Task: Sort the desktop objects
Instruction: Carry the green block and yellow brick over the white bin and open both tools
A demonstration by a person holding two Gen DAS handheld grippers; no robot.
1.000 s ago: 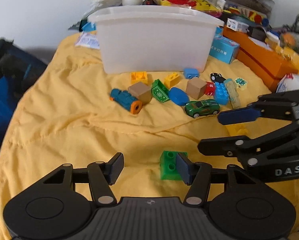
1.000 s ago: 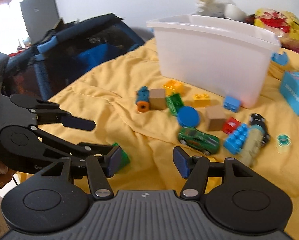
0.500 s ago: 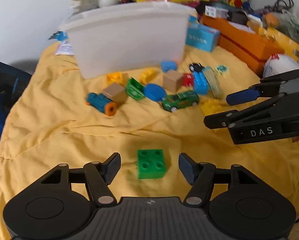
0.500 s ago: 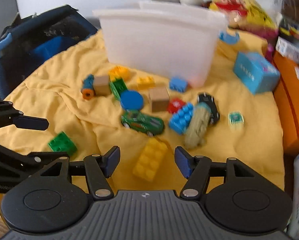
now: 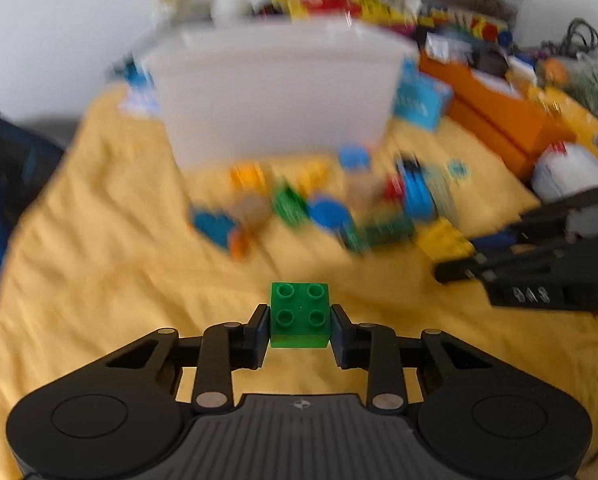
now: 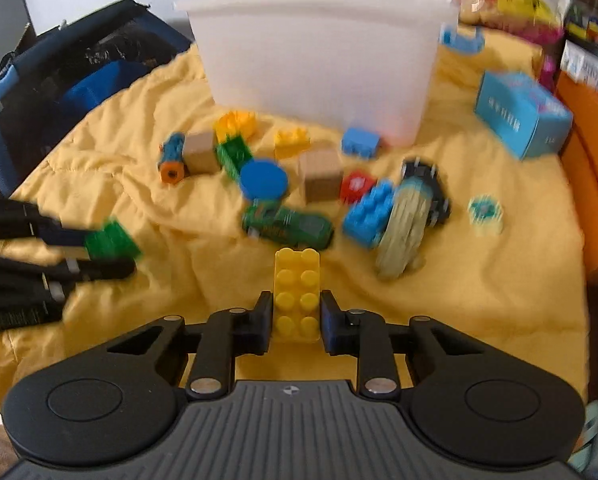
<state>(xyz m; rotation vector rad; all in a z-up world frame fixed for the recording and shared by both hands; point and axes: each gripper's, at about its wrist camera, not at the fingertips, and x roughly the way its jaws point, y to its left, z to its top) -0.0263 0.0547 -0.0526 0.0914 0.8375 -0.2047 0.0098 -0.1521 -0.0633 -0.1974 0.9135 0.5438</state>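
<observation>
A green four-stud brick [image 5: 299, 314] sits between the pads of my left gripper [image 5: 299, 322], whose jaws are closing and press its two sides. My right gripper [image 6: 295, 314] has its jaws closing on the near end of a long yellow brick [image 6: 297, 280], pads against both sides. In the right wrist view the left gripper [image 6: 79, 256] shows at the left edge with the green brick [image 6: 113, 240]. The right gripper [image 5: 467, 256] shows at the right of the left wrist view with the yellow brick [image 5: 445, 238]. A white bin [image 6: 319, 60] stands behind, on the yellow cloth [image 6: 479, 280].
Loose toys lie before the bin: a green car [image 6: 289, 224], a blue disc [image 6: 264, 178], two wooden cubes, a blue brick [image 6: 369, 212], small yellow pieces. A blue box [image 6: 523, 114] and orange boxes [image 5: 499, 116] crowd the right. A dark bag [image 6: 59, 80] sits off the left edge.
Both grippers' jaws have closed from wide open onto their bricks: the left on the green brick, the right on the yellow brick. The right gripper swung right, away from the left one.
</observation>
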